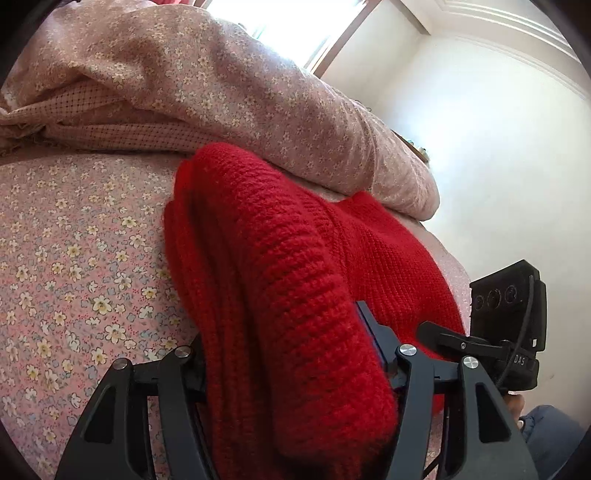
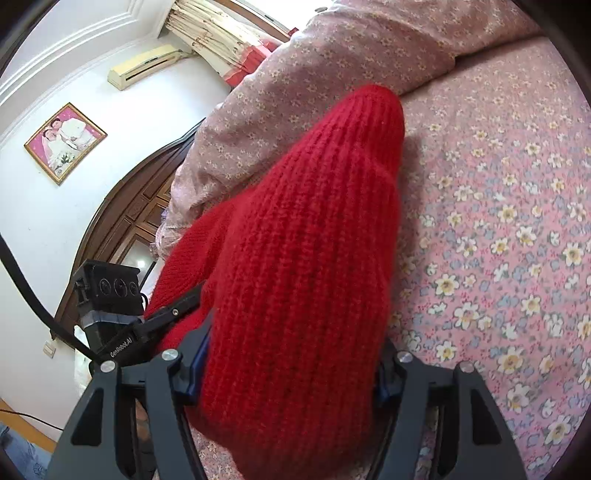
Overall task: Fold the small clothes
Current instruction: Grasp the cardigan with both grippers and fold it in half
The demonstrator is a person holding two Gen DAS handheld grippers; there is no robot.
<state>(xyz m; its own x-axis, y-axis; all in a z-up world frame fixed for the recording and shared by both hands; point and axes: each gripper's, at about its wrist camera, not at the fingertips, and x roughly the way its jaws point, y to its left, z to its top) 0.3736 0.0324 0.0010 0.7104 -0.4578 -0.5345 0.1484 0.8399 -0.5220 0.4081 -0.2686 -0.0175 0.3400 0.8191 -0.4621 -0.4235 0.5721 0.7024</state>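
Note:
A red knitted garment [image 1: 295, 280] lies on a bed with a pink flowered sheet [image 1: 74, 258]. My left gripper [image 1: 291, 365] is shut on a thick ribbed roll of it, which fills the gap between the fingers. The right gripper's body [image 1: 506, 314] shows at the garment's right edge. In the right wrist view the same red garment [image 2: 314, 240] bulges between my right gripper's [image 2: 291, 380] fingers, which are shut on it. The left gripper's body [image 2: 110, 295] shows at the left. The fingertips of both grippers are hidden in the knit.
A rumpled flowered quilt [image 1: 240, 81] lies behind the garment on the bed and also shows in the right wrist view [image 2: 332, 66]. A wooden headboard [image 2: 122, 221], white wall, framed photo [image 2: 64, 142] and air conditioner [image 2: 144, 64] stand beyond. A bright window [image 1: 295, 26] is at the top.

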